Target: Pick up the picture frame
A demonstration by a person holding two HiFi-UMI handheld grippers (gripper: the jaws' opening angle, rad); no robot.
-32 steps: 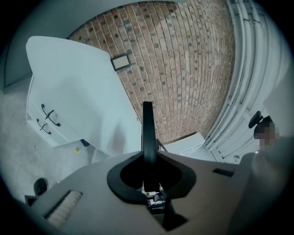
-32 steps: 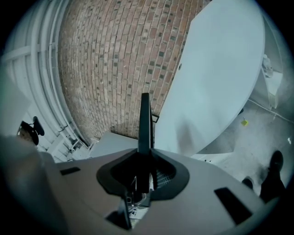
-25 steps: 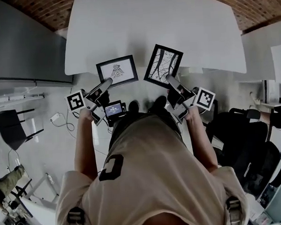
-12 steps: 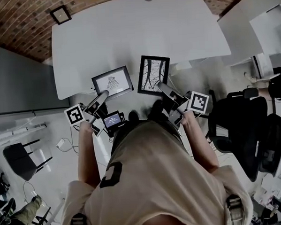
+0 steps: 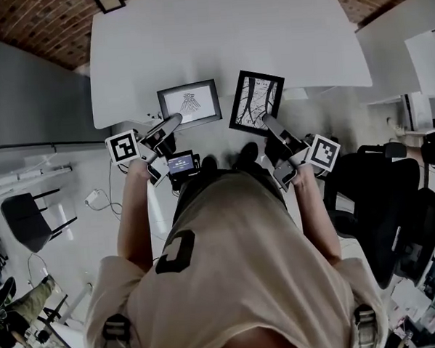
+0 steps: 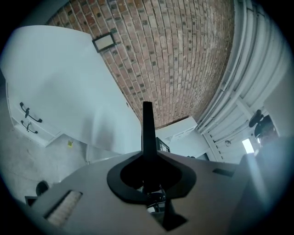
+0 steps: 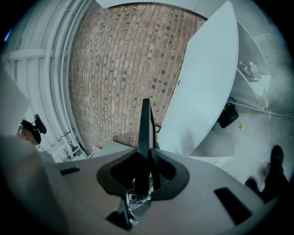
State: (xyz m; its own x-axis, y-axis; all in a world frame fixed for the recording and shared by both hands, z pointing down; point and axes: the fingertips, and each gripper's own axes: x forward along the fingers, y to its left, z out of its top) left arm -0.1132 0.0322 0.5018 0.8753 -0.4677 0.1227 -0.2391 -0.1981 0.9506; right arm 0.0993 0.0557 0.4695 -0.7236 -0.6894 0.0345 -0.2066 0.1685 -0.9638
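Observation:
In the head view I hold two black picture frames in the air at the near edge of the white table (image 5: pixel 225 38). My left gripper (image 5: pixel 175 121) is shut on the lower edge of a landscape frame (image 5: pixel 190 103) with a small drawing. My right gripper (image 5: pixel 266 121) is shut on the lower corner of a portrait frame (image 5: pixel 256 101) with a branching line pattern. In the left gripper view the landscape frame (image 6: pixel 147 126) is a thin dark edge standing up from the left gripper (image 6: pixel 147 153). The right gripper view shows the portrait frame (image 7: pixel 145 128) the same way above the right gripper (image 7: pixel 143 158).
A third small dark frame (image 5: pixel 109 1) sits by the brick wall beyond the table. A black office chair (image 5: pixel 393 197) stands at the right and a dark chair (image 5: pixel 23 220) at the left. A brick wall (image 6: pixel 183 55) fills the background of both gripper views.
Both hands have drifted a little sideways with their frames, staying at the table's near edge. The grips look the same.

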